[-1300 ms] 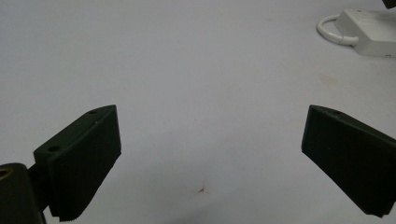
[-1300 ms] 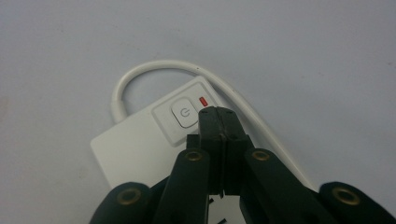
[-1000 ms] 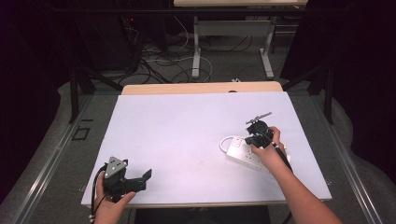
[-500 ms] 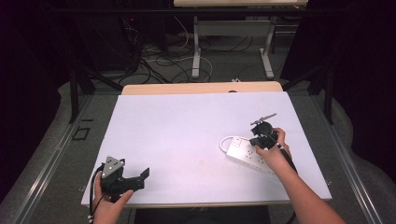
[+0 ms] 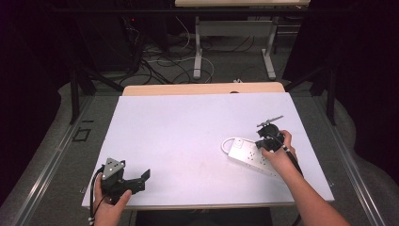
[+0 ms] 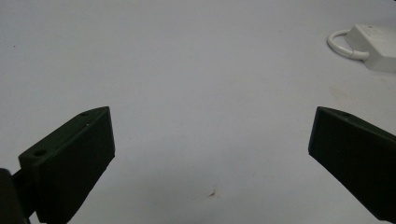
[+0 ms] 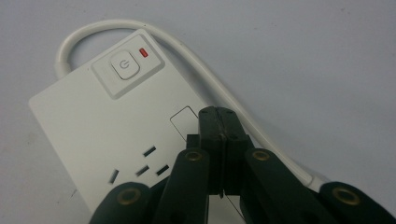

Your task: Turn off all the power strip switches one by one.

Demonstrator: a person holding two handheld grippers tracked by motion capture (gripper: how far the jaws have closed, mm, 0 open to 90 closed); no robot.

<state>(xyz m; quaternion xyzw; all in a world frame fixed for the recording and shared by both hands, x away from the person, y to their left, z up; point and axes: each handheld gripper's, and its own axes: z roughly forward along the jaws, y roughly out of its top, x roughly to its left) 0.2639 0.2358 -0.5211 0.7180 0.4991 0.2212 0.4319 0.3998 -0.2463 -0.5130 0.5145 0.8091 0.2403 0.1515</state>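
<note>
A white power strip (image 5: 245, 153) lies on the right part of the white table (image 5: 188, 132), its white cable looping round the near end. My right gripper (image 5: 264, 137) hovers over the strip, jaws shut together with nothing between them. In the right gripper view the shut tips (image 7: 218, 115) are above the strip (image 7: 93, 121), just short of its power button (image 7: 123, 66) and a lit red lamp (image 7: 144, 52). My left gripper (image 5: 141, 179) rests near the front left edge, jaws wide open and empty. The left gripper view (image 6: 211, 113) shows bare table between the jaws and the strip (image 6: 376, 41) far off.
Beyond the table's far edge a wooden board (image 5: 202, 88) shows, then floor with tangled cables (image 5: 164, 61) and the metal legs (image 5: 198, 52) of another table. Dark drapes stand on both sides.
My right hand has drifted slightly to the right over the power strip. The left gripper has barely moved.
</note>
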